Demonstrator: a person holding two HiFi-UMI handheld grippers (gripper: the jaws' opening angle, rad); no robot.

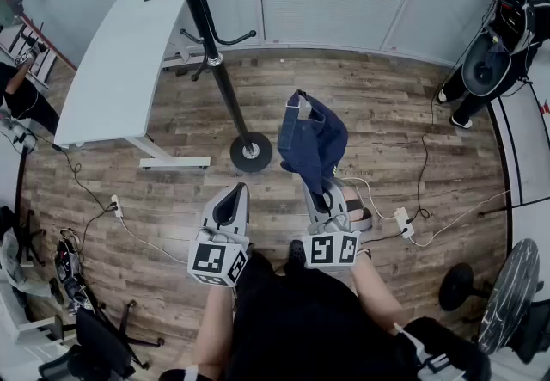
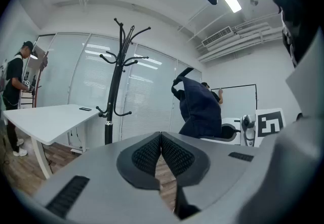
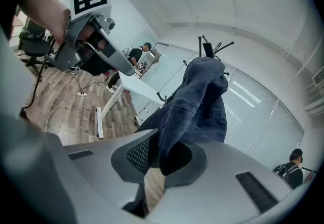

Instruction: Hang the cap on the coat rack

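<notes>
**Dark blue cap (image 1: 311,140) clamped in the right claw (image 1: 323,192), not yet on the coat rack (image 1: 220,70).**

Cap rising from the narrowed jaws above the wooden floor (image 1: 378,104), near the rack's round base (image 1: 251,152) on its right side and clear of it, well below the hooks. Left claw (image 1: 230,205) alongside the right, jaws pressed together on nothing. White table (image 1: 112,70) to the left, beside the rack.

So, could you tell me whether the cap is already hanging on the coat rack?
No, the cap is clamped in the right gripper, apart from the coat rack.
</notes>
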